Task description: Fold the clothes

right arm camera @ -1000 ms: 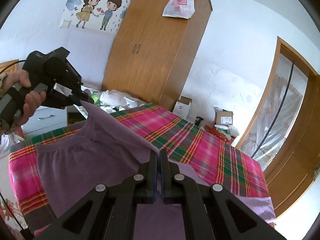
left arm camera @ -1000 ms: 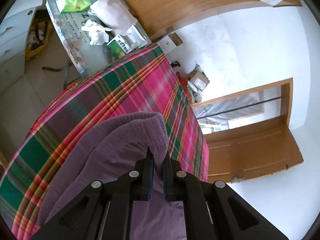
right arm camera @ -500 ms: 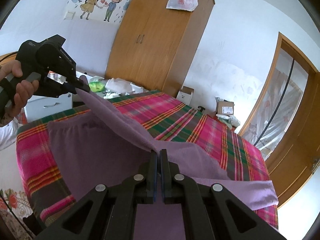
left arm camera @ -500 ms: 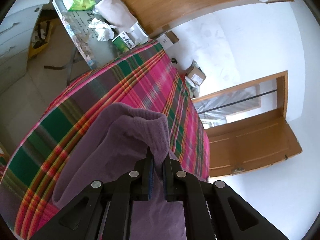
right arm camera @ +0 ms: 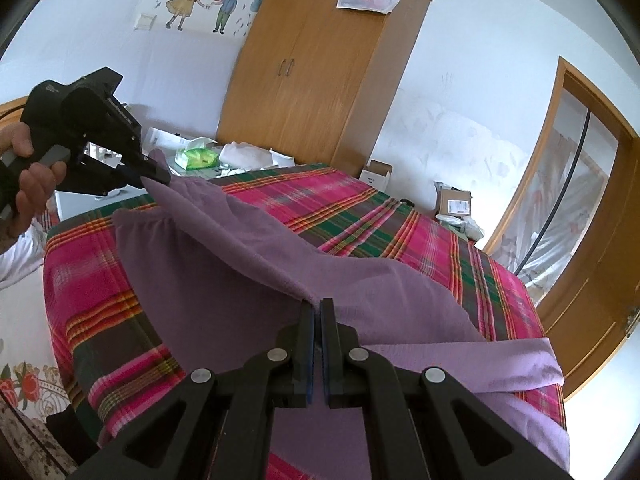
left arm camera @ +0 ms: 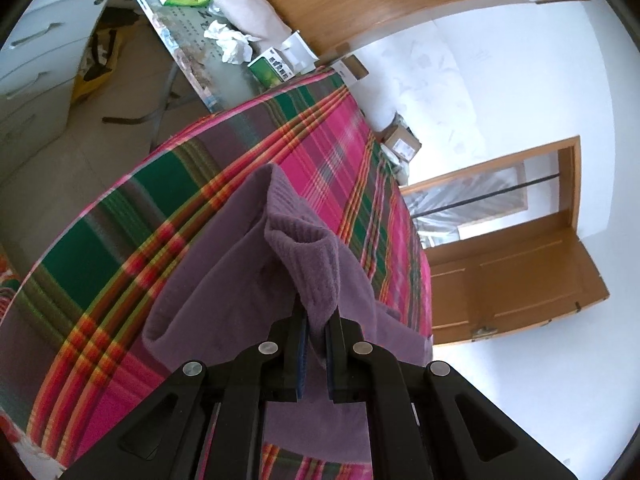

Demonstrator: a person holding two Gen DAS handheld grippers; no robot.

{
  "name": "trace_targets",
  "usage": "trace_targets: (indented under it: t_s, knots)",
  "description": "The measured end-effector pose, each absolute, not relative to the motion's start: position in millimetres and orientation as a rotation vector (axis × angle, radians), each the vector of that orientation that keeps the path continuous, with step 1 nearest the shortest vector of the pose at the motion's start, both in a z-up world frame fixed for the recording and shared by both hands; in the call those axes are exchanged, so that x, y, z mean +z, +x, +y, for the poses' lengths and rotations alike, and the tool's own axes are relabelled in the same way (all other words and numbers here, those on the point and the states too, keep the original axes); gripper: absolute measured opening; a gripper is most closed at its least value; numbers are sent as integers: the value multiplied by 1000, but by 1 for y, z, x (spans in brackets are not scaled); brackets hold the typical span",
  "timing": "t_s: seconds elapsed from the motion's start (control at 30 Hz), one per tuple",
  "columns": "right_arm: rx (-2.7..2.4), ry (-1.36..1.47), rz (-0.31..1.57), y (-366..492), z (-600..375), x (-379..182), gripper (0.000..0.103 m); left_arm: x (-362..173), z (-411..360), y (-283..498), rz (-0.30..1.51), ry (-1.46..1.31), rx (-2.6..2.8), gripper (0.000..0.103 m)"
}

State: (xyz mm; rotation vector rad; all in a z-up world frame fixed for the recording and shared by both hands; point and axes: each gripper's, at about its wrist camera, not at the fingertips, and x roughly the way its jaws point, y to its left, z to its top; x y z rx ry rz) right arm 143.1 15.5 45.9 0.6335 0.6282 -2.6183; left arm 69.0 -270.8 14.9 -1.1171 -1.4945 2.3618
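A purple garment (right arm camera: 224, 264) lies spread on a bed with a pink and green plaid sheet (right arm camera: 360, 216). My left gripper (left arm camera: 316, 316) is shut on its ribbed waistband (left arm camera: 308, 256), lifted above the bed. From the right wrist view that same left gripper (right arm camera: 158, 174) shows at upper left, held by a hand (right arm camera: 28, 184). My right gripper (right arm camera: 317, 306) is shut on the garment's folded edge farther down. The cloth runs taut between the two grips. A lighter purple leg (right arm camera: 512, 364) trails to the right.
A small table (left arm camera: 224, 68) beyond the bed holds tissues, a green packet and boxes. A wooden wardrobe (right arm camera: 320, 64) stands at the wall, with cardboard boxes (right arm camera: 452, 204) on the floor and an open wooden door (right arm camera: 592, 248) to the right. White drawers (left arm camera: 36, 64) stand left.
Both grippers have carried the held edge across the bed. The garment's raised fold now lies further over the rest of the cloth, and the waistband stands bunched higher above the left fingers.
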Motion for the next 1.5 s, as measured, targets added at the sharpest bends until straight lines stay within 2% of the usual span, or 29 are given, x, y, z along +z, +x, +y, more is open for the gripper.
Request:
trace_targets:
  t_s: [1.07,1.37,1.5]
  knots:
    - [-2537,838,646,161,16,-14,6,-40,-275,102,-1567,-1228,2299,7]
    - [-2503,888,570,161,22,-11,10,-38,-274,107,-1542,-1243,2318,7]
    - [-2461,930,474,160,29,-7,10,-29,-273,113,-1493,-1253,2371,7]
